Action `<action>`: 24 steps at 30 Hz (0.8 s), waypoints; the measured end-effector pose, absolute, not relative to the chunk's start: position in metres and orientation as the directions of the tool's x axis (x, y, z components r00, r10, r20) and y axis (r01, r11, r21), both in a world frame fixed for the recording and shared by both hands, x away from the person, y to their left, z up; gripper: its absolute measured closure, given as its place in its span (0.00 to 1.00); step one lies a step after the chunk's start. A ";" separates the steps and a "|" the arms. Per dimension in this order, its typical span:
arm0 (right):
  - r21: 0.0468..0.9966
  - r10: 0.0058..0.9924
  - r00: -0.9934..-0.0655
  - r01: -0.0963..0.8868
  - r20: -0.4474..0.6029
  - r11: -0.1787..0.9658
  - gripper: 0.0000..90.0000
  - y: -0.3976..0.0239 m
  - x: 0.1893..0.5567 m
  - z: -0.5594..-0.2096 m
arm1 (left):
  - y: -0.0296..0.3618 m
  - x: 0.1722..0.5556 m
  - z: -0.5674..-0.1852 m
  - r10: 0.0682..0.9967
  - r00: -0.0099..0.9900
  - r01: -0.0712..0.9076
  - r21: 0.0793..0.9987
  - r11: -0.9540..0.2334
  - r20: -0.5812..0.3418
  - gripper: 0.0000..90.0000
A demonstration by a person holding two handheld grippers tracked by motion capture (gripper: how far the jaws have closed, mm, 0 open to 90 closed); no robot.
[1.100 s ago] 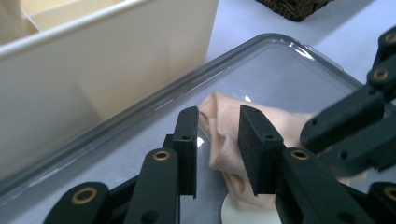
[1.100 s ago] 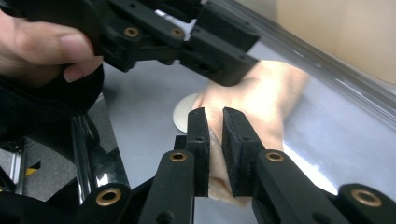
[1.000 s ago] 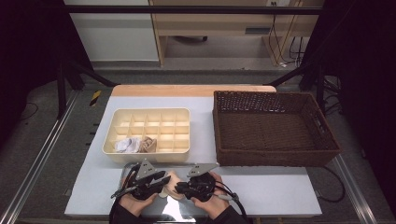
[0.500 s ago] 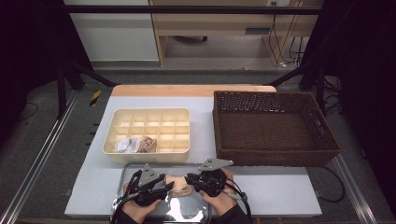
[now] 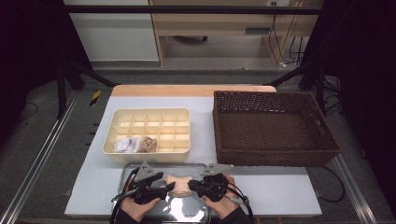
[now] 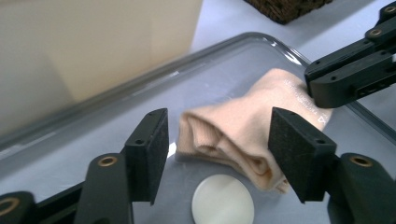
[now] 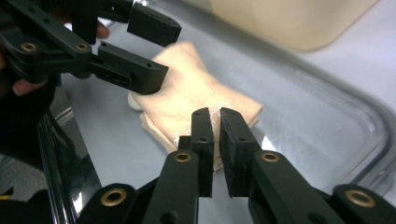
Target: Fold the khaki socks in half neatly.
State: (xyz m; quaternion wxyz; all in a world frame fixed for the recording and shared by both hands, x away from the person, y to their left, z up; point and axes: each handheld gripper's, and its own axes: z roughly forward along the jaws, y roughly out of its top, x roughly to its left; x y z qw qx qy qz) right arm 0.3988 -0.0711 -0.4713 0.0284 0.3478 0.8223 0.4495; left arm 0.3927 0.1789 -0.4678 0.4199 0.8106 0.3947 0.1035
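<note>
A folded beige sock lies on the shiny metal tray at the near edge of the counter, right between the two grippers. The left gripper has its jaws spread wide, one on each side of the sock's cuff end, not pressing it. The right gripper has its jaws nearly together, a thin gap showing, with the sock's other end at their tips; whether cloth is pinched there, I cannot tell. A pale round disc sits on the tray just beside the sock. Behind the tray stands a cream divided box with two bundled socks in its near-left cells. To its right sits a brown wicker basket.
</note>
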 end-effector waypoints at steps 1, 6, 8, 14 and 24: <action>0.758 0.596 -0.758 0.546 0.264 0.358 0.95 -0.071 0.398 -0.473 | 0.179 0.392 -0.469 0.719 0.672 0.558 0.759 -0.336 -0.177 0.39; 0.754 0.589 -0.760 0.550 0.274 0.359 0.96 -0.072 0.395 -0.476 | 0.178 0.390 -0.473 0.694 0.689 0.564 0.755 -0.335 -0.208 0.39; 0.751 0.592 -0.755 0.558 0.283 0.353 0.96 -0.073 0.395 -0.477 | 0.176 0.390 -0.475 0.685 0.696 0.566 0.751 -0.341 -0.214 0.39; 0.753 0.591 -0.757 0.554 0.278 0.356 0.96 -0.074 0.395 -0.478 | 0.172 0.388 -0.477 0.671 0.708 0.565 0.745 -0.354 -0.218 0.40; 0.749 0.595 -0.753 0.559 0.281 0.354 0.95 -0.075 0.395 -0.479 | 0.167 0.385 -0.478 0.646 0.722 0.572 0.740 -0.354 -0.249 0.65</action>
